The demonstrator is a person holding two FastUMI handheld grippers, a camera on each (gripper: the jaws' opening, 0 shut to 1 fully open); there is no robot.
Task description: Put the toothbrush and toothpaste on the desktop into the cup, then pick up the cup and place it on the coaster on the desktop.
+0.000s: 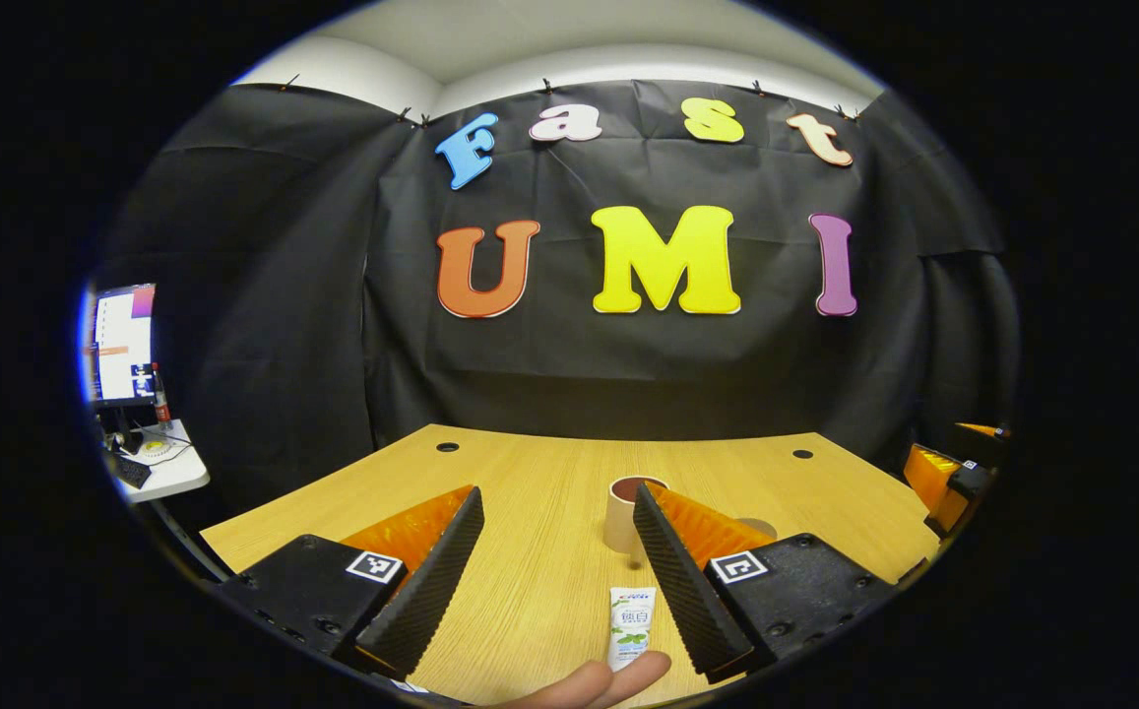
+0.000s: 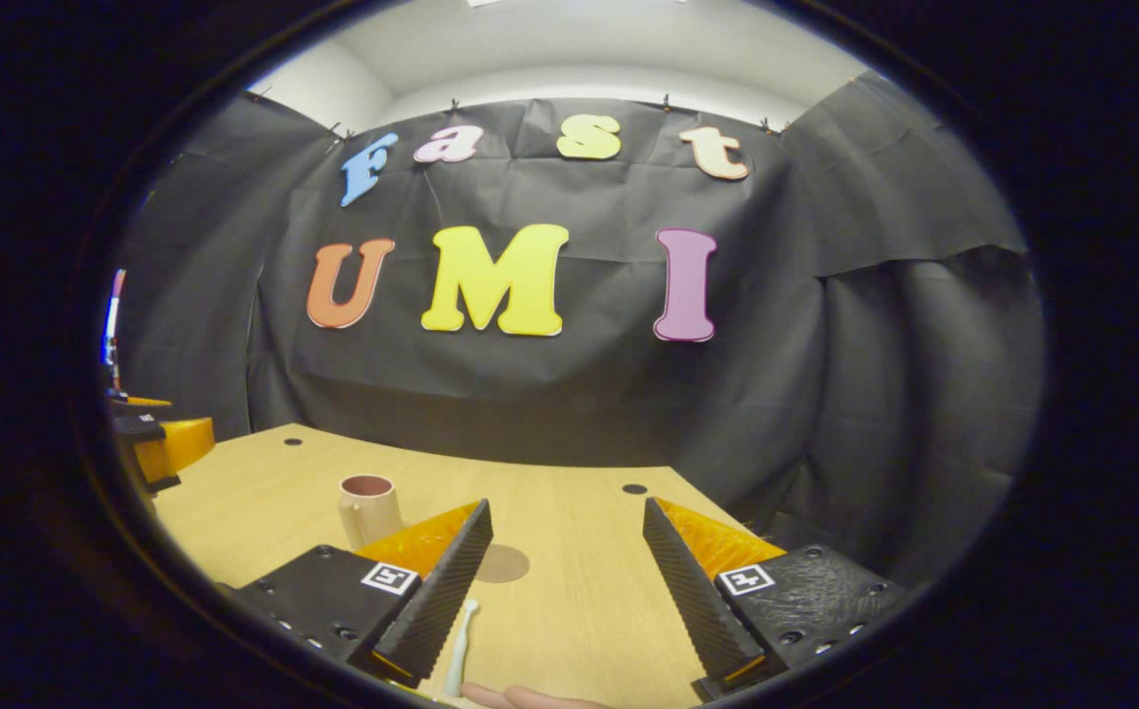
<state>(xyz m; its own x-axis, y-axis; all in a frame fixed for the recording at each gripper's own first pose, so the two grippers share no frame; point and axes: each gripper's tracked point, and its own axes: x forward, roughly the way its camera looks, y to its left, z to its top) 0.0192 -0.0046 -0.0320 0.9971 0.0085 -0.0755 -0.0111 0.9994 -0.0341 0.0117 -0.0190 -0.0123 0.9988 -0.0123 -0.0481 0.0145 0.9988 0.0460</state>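
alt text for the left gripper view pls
The left tongs hang open above a wooden desk, with a toothpaste tube lying between the fingers. A cup stands upright farther back, and a fingertip touches the tube's near end.

The right tool [image 2: 559,591] hangs above the wooden worktop [image 2: 579,601], with its two fingers wide apart and nothing between them. A toothbrush [image 2: 459,640] lies on the worktop just beside its left finger. Farther away stands a cup [image 2: 369,507], and a round coaster [image 2: 502,563] lies near it. At the left edge the other tool [image 2: 160,443] is seen.
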